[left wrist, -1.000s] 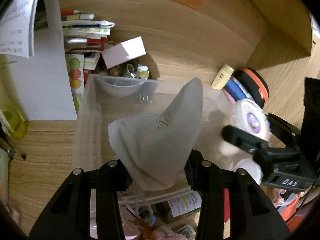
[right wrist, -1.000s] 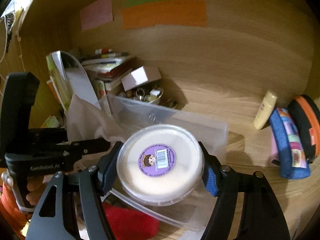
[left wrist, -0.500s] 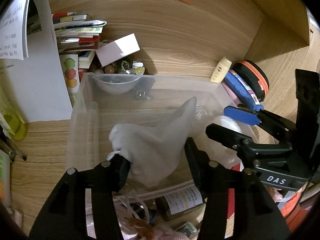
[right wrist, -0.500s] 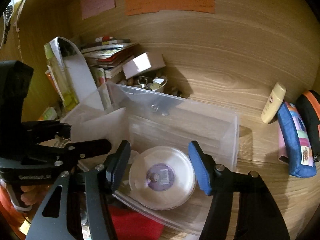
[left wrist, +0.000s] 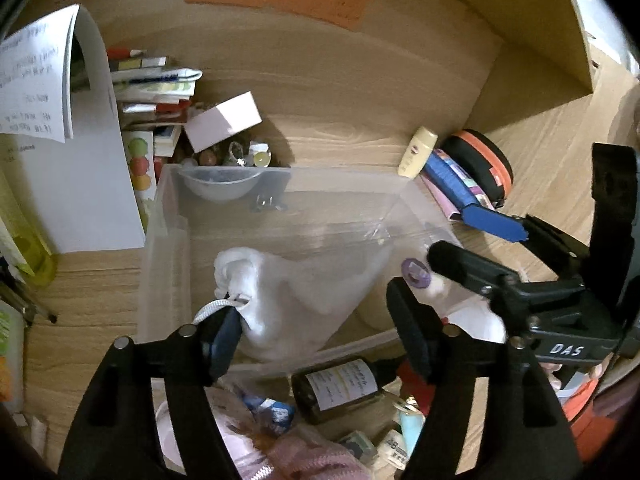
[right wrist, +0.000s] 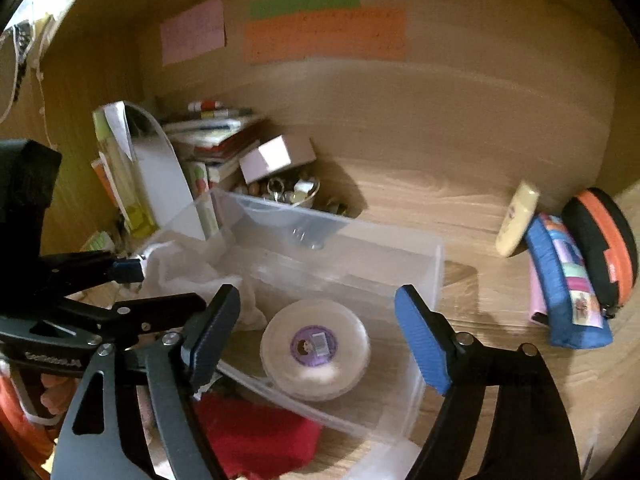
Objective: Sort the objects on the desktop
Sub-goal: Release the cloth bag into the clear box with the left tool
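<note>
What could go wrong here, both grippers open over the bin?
1. The white pouch lies in the clear bin with its drawstring beside the left gripper; withdrawing may snag it.
2. The right gripper straddles the round tub; a low retreat could knock it or the bin wall.

Both views are dim and warm-toned, with black fisheye vignetting and bent lines at the corners. Brighter light enters at upper left. The small box [left wrist: 222, 121] casts a shadow rightward. The right wrist view is softly blurred throughout; glare streaks the clear bin [left wrist: 340, 184].
</note>
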The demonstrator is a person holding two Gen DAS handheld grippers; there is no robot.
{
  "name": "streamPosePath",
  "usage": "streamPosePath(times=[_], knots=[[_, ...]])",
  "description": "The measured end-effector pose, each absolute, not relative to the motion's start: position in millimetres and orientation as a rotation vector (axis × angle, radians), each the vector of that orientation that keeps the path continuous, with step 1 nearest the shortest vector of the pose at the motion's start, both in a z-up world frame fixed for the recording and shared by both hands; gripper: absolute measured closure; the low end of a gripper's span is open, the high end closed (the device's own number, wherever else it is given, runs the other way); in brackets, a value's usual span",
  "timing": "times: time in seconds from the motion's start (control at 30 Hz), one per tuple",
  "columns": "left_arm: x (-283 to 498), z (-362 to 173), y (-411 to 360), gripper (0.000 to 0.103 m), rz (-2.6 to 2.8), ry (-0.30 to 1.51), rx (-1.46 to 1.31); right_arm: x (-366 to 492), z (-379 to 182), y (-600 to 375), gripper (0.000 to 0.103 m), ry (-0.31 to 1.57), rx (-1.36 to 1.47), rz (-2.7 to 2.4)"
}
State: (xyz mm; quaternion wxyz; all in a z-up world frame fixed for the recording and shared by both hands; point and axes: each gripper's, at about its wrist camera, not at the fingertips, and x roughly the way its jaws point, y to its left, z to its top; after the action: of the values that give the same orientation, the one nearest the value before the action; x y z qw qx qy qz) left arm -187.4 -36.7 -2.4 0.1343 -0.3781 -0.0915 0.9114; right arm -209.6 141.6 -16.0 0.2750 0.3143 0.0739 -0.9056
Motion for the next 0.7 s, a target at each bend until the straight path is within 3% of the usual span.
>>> streamPosePath(times=[0.07, 0.37, 0.5, 0.7], knots=[[-184, 1, -35, 0.030, 2.649, -0.258, -1.089, -201, -10, 148, 0.020, 0.205, 0.814, -2.461], [-156, 19, -39, 0.022, 2.713, -0.270, -1.057, -170, -4, 171, 0.019, 0.230, 0.758, -2.518], [-130, 37, -39, 0.006, 2.849, -0.165, -0.949, -160, -6, 180, 0.019, 0.223, 0.763, -2.534], [-96, 52, -45, 0.002, 2.930, -0.098, -0.860, -148, -11, 197, 0.013, 0.202, 0.792, -2.559]])
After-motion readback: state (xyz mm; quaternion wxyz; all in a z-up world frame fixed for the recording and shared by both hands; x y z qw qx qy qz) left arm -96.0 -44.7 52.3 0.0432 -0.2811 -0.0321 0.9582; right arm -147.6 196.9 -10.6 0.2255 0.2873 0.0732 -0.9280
